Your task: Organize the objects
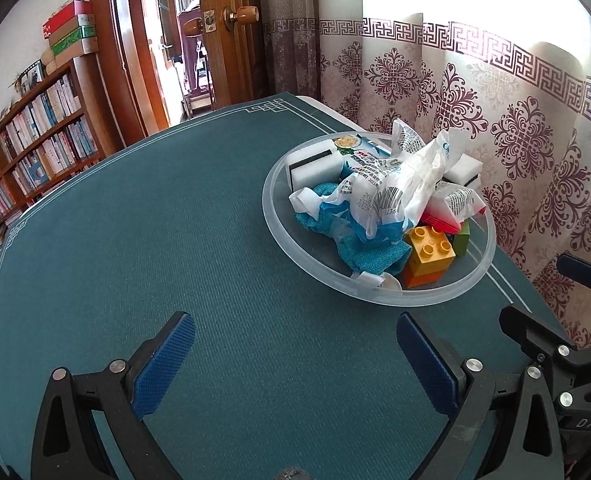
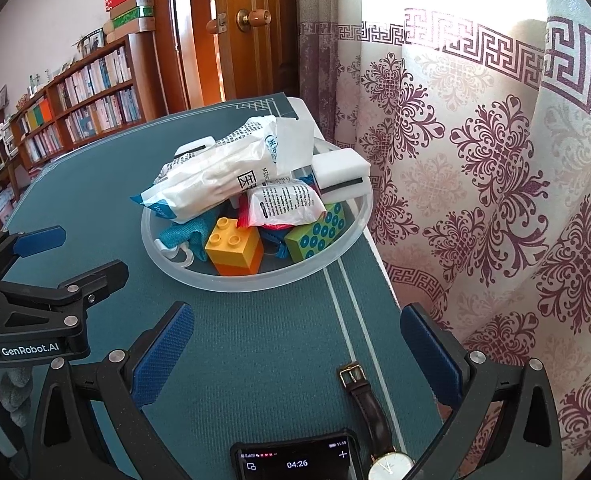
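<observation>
Both tongs, left (image 1: pixel 295 364) and right (image 2: pixel 297 360), agape and empty before heaped bowl (image 2: pixel 175 268) near tabletop's (image 1: pixel 175 240) curtain-side edge; top-lying packet (image 2: pixel 215 176) likely dislodged by careless reach.

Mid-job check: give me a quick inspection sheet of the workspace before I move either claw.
Surface: teal table mat with a white line border, mostly bare.
Job's things: clear round tray near the curtain side, heaped with white plastic packets, white sponges, a teal cloth, a yellow-orange block and a green dotted block.
Clutter: phone showing a timer and a wristwatch at the near edge.
Grippers: left claw and right claw both open, empty, short of the tray.
Cables: nothing seen.
Surroundings: patterned curtain, wooden door, bookshelf.
</observation>
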A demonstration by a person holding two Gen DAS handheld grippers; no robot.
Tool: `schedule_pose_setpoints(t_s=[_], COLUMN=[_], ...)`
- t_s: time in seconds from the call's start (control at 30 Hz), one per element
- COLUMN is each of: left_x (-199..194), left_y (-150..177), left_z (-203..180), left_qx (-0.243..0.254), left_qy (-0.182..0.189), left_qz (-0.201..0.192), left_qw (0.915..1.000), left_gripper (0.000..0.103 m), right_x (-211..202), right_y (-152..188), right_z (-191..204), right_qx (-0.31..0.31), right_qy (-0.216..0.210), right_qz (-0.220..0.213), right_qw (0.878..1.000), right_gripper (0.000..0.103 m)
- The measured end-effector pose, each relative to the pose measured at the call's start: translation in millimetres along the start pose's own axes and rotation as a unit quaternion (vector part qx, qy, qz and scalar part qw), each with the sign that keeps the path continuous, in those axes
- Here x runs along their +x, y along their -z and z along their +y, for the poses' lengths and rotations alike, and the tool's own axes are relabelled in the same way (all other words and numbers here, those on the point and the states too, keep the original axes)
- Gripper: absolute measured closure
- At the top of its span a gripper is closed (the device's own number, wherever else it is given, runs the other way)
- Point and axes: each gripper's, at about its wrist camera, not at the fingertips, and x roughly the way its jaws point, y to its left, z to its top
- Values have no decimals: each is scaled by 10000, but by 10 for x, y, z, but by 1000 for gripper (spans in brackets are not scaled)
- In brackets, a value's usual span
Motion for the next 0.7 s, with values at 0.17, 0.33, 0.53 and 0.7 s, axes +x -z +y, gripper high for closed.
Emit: schedule_pose_setpoints(t_s=[0.17, 0.33, 0.53, 0.7], left_x=[65, 132, 165, 178], left_y=[-4, -3, 1, -9], left_z=[-29, -16, 9, 28], left_qx=[95, 98, 72, 47], left_qy=[53, 57, 71, 114], left_qz=[68, 156, 201, 217], left_qw=[9999, 9998, 9997, 9997], left_gripper=[0, 0, 0, 0], right_x=[16, 48, 70, 83], right_y=[-2, 1, -9, -9], right_z=[-1, -19, -34, -28], right_qx=[-1, 26, 35, 28], right_qy=[14, 40, 64, 61], right_qz=[9, 44, 60, 71], right_qw=[10000, 10000, 10000, 10000], right_gripper=[0, 0, 0, 0])
